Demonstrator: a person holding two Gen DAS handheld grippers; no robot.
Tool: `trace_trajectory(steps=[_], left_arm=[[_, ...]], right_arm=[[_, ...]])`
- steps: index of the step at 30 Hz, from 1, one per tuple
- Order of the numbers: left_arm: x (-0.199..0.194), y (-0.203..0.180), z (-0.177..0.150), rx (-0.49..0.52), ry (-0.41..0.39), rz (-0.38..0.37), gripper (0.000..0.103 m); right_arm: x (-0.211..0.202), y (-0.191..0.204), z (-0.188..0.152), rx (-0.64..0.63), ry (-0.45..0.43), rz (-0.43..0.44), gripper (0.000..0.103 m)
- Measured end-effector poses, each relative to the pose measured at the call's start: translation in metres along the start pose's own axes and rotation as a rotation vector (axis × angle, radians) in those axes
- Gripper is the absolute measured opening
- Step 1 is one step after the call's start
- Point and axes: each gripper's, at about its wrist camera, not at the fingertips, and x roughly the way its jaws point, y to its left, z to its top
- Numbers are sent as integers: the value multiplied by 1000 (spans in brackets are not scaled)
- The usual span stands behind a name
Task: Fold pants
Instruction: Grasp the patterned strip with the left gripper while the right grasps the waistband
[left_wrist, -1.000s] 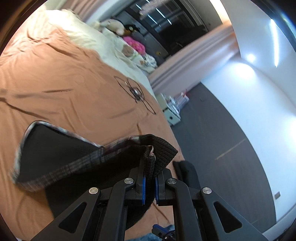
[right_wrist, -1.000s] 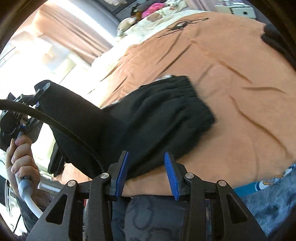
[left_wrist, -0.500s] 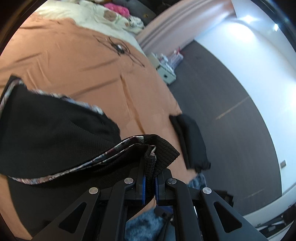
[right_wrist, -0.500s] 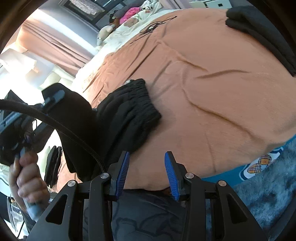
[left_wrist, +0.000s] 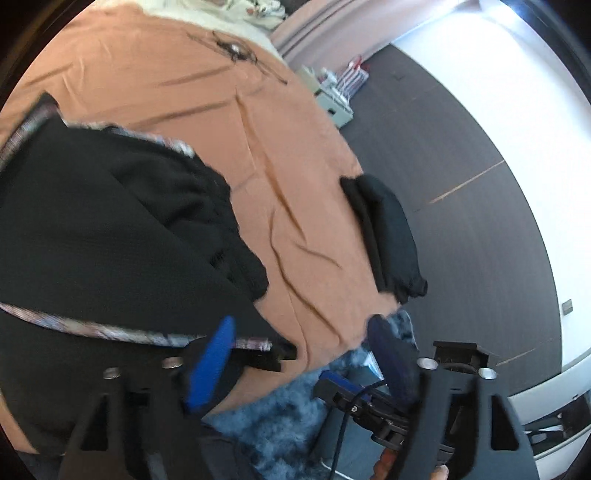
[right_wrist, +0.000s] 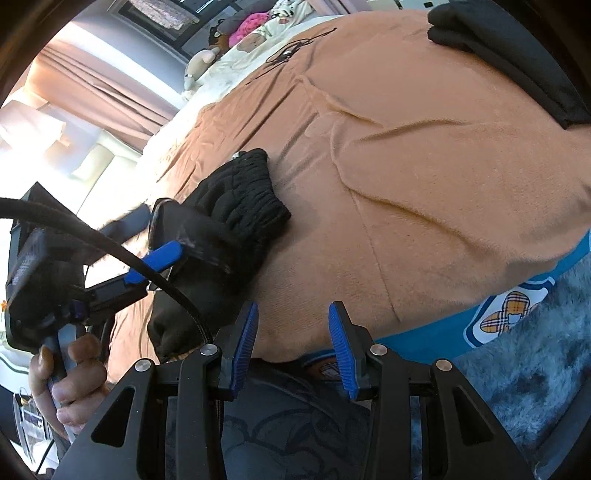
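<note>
The black pants (left_wrist: 110, 229), with a plaid lining along their edge, lie bunched and doubled over on the orange blanket (left_wrist: 192, 74). My left gripper (left_wrist: 301, 325) hovers low over the near corner of the pants. Its jaws are opening, and the cloth's corner lies loose by the left pad (left_wrist: 210, 358), not pinched. In the right wrist view the pants (right_wrist: 243, 199) sit left of centre, with the left gripper (right_wrist: 162, 254) over them in a hand (right_wrist: 70, 369). My right gripper (right_wrist: 293, 310) stands open at the bed's near edge, holding nothing.
A second folded black garment (left_wrist: 388, 236) lies at the bed's right edge (right_wrist: 517, 48). A blue shaggy rug (left_wrist: 280, 417) covers the floor below the bed's edge. Pillows and plush toys (right_wrist: 240, 37) sit at the far end. White storage boxes (left_wrist: 332, 99) stand on the dark floor.
My left gripper came down toward the bed with the pants' hem and then opened, letting the cloth go. The right gripper slid right along the bed's edge, still open.
</note>
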Motion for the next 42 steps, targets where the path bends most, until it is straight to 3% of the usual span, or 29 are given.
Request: trace_trajectory(steps=[10,14,21,29,39,40,42], left_arm=[[-67,61,16,-70,-122,112,81],[-92,92,16,-113,-156,150,81],[-118,141,19,-166,-184,214,81],[-109,184,21,-182,-122,278,81],[-78,214,32,-177,-81,265,81],[-76,216,33,-175,-77,264,80],[-73,219,35,-177,-74,260,65]], right_arm=[[10,23,3,-82,1,-8,38],[12,36,3,-123,-17,-21,66],[27,47,3,-144,1,-55,66],[37,50,5,-127,20,-99,66],[42,44,7,-115,26,-142,66],[42,43,7,-118,27,-146,66],[43,42,9,-125,30,-155,66]])
